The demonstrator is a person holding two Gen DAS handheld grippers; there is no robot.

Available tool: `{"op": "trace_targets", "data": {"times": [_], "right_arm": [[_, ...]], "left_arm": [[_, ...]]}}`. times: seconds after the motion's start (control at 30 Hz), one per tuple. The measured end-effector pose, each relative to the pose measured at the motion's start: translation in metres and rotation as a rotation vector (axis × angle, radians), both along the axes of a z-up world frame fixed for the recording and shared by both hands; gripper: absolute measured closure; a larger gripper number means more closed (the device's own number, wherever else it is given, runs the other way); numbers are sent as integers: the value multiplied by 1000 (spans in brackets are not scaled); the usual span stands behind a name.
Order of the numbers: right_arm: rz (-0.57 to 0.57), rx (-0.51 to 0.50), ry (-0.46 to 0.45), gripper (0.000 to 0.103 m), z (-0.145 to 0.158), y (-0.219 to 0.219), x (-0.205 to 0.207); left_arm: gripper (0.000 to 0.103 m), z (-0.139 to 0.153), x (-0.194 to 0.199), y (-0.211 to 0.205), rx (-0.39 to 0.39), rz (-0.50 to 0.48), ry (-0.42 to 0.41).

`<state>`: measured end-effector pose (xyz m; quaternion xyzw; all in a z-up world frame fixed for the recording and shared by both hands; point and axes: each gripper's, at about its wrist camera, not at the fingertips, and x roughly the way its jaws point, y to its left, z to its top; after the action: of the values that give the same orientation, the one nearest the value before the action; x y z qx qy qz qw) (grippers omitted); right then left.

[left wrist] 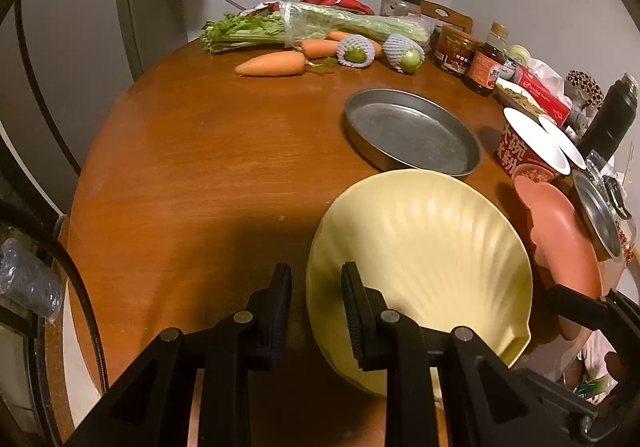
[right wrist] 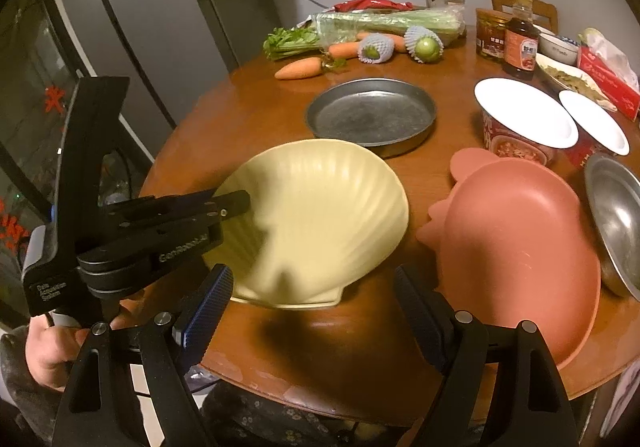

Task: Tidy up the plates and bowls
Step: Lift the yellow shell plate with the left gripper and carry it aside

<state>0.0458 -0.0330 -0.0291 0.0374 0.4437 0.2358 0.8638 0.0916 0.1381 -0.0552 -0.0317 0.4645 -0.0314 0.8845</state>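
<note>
A yellow shell-shaped plate [left wrist: 432,247] [right wrist: 320,219] is tilted up off the round wooden table [left wrist: 200,175]. My left gripper [left wrist: 316,279] is shut on its left rim, one finger inside and one outside; it shows in the right wrist view [right wrist: 232,205] clamping the rim. A pink plate [right wrist: 516,243] [left wrist: 560,231] lies to the right near the table edge. A round metal pan [right wrist: 372,115] [left wrist: 412,131] sits behind the yellow plate. My right gripper [right wrist: 314,287] is open and empty, just in front of the yellow plate's hinge end.
Two red instant-noodle bowls with white lids [right wrist: 524,119] and a steel bowl [right wrist: 616,215] stand at the right. Carrots [right wrist: 300,69], celery, netted fruit, jars and a sauce bottle [right wrist: 520,43] line the back. A fridge [right wrist: 132,27] stands left.
</note>
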Motion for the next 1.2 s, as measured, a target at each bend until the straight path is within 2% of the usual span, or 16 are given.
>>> {"op": "trace_targets", "data": {"times": [0.17,0.3,0.5,0.63,0.73,1.0,1.2], "right_arm": [[-1,-30,2,19,-4,8,7],[-12,-52,11,24,-9,12,18],[-14,-69,1,37,-14,14,41],[20,-55,8,56,-20,20,55],[37,-57,-3,66,-22,25,58],[80,-47,-3,67,-21,36,49],[96,-28,-24,67,-13,51,44]], "left_arm": [[76,-1,-4,8,-14,7,0],[76,-1,-9,15,-44,23,-2],[76,-2,-18,24,-70,46,-8],[76,-2,-22,29,-93,61,-6],[76,-2,-21,32,-104,69,-10],[76,-1,-19,46,-124,109,-13],[76,2,-7,62,-80,147,-9]]}}
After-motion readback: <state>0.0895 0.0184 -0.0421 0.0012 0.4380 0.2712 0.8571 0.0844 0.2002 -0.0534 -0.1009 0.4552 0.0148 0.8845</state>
